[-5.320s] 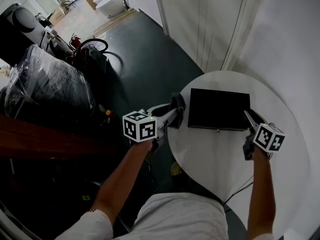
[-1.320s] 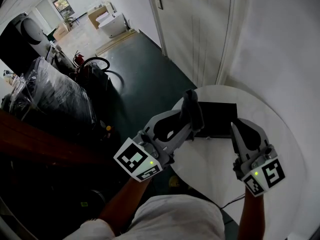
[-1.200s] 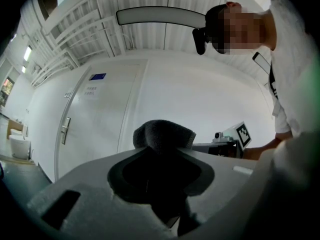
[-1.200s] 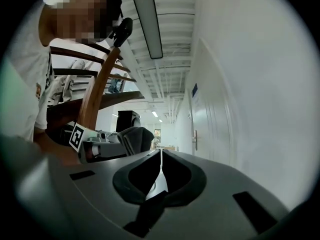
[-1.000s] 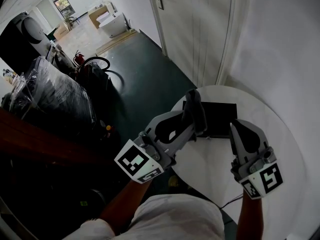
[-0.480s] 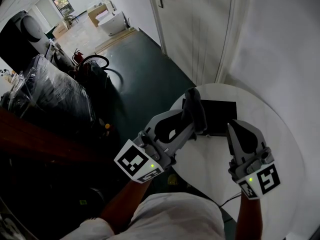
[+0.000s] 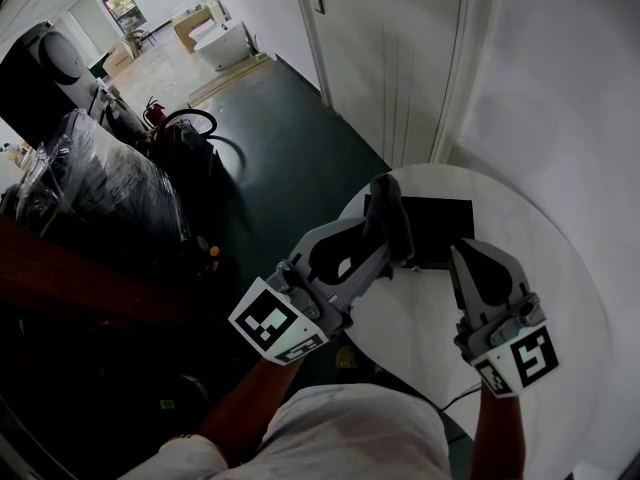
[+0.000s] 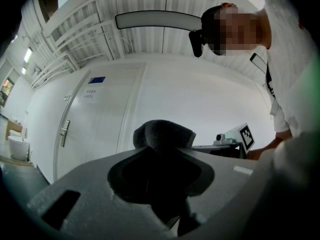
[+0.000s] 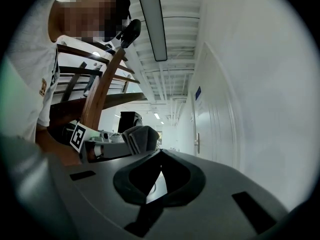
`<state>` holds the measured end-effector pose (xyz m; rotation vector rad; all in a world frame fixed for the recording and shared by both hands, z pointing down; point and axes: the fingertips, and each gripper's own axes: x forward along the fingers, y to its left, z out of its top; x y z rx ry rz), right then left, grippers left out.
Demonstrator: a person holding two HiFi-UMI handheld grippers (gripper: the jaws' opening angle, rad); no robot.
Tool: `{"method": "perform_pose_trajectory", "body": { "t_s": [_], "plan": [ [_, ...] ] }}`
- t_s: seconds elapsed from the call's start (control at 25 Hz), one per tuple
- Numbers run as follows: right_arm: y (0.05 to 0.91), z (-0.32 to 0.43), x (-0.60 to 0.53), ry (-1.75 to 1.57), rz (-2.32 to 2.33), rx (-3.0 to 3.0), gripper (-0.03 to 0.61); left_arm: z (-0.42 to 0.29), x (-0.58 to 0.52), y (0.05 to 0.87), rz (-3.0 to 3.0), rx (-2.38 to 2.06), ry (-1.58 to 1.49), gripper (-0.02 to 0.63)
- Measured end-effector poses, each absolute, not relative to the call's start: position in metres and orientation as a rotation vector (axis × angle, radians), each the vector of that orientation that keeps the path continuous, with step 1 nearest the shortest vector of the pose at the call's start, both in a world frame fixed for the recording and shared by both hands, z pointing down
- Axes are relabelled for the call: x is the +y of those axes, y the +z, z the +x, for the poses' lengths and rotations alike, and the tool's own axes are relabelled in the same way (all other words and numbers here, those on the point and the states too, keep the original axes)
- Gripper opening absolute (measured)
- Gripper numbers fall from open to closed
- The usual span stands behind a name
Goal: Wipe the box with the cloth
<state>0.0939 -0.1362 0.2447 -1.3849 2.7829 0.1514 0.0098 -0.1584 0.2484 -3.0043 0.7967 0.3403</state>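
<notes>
The head view is bright on the white wall (image 7: 560,88) and table (image 7: 565,268), but its left side is dim and the black box (image 7: 440,230) shows no detail. Both gripper views bend strongly at the edges and have dark corners, with a long ceiling lamp (image 9: 152,24) glowing above.

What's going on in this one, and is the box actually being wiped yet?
A person stands at a round white table with a gripper in each hand. The left gripper is shut on a folded dark grey cloth, held over the left end of the black box. Whether the cloth presses on the box can't be told. The right gripper has its jaws together and empty, with its tip by the box's near right corner.
</notes>
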Motion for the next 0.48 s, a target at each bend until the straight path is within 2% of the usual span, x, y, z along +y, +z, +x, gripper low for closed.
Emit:
{"method": "perform_pose_trajectory", "body": {
  "t_s": [0.48],
  "plan": [
    [0.2450, 0.0939, -0.1373, 0.156, -1.384, 2.775, 0.012, 0.0108, -0.1596, 0.2513, -3.013, 0.797, 0.336, 0.106]
  ]
}}
